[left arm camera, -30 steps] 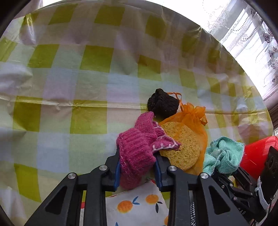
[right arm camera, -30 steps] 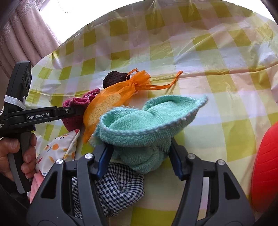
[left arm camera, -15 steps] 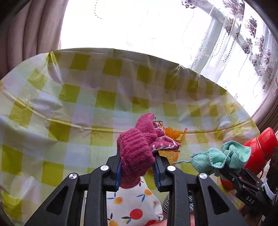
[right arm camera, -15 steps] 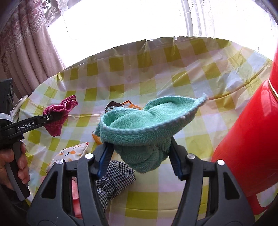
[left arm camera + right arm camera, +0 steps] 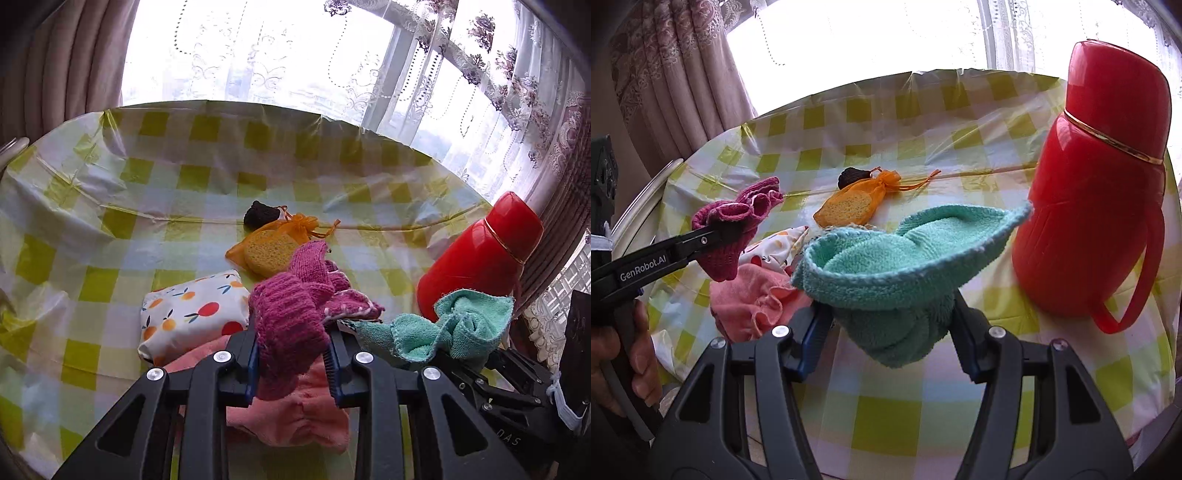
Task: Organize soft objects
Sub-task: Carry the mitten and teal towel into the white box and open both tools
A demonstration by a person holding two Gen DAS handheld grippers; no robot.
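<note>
L gripper (image 5: 291, 363) is clamped on the pink knit glove (image 5: 291, 317); R gripper (image 5: 890, 325) squeezes the green towel (image 5: 901, 258). Both are held up over the table's (image 5: 886, 406) near edge. They look soft, light and floppy, so grab the thick middle, not a loose edge. The orange net bag (image 5: 857, 203), mid-table, holds a sponge. The red jug (image 5: 1100, 206) by the right edge is shut.

Blown-out daylight through the window (image 5: 280, 55) backlights sharp, fisheye-bent, dark-cornered frames.

Checked table (image 5: 886, 410): red flask (image 5: 1097, 192), orange pouch (image 5: 855, 205), pink cloth (image 5: 750, 302).
</note>
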